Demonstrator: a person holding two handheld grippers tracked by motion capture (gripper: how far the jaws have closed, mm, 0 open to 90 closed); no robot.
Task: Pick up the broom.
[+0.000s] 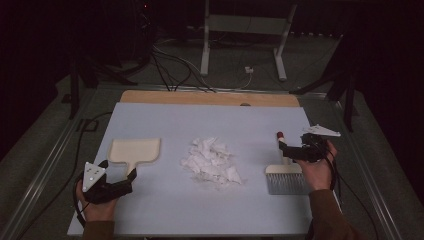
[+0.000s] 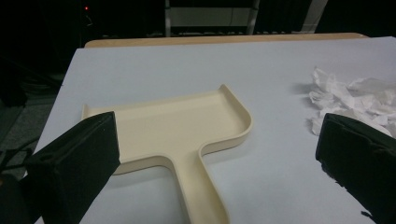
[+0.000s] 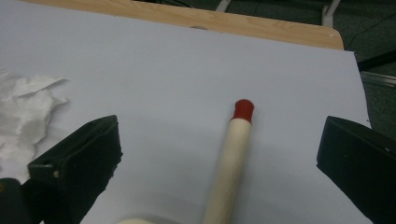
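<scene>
Nothing is swept yet. The paper scraps point(image 1: 212, 161) lie piled on the desk point(image 1: 165, 215). Both grippers' fingers are apart, the left gripper point(image 1: 129, 179) around the dustpan point(image 1: 134, 151) handle, the right gripper point(image 1: 283, 148) around the brush point(image 1: 284, 172) handle.

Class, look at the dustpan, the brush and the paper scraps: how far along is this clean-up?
Done: nothing swept yet; the paper scraps lie piled mid-table and the dustpan is empty. In hand: the left gripper has open jaws either side of the dustpan's handle, and the right gripper has open jaws either side of the brush handle; neither is gripped. Left: grasp both, sweep the scraps into the pan.
</scene>
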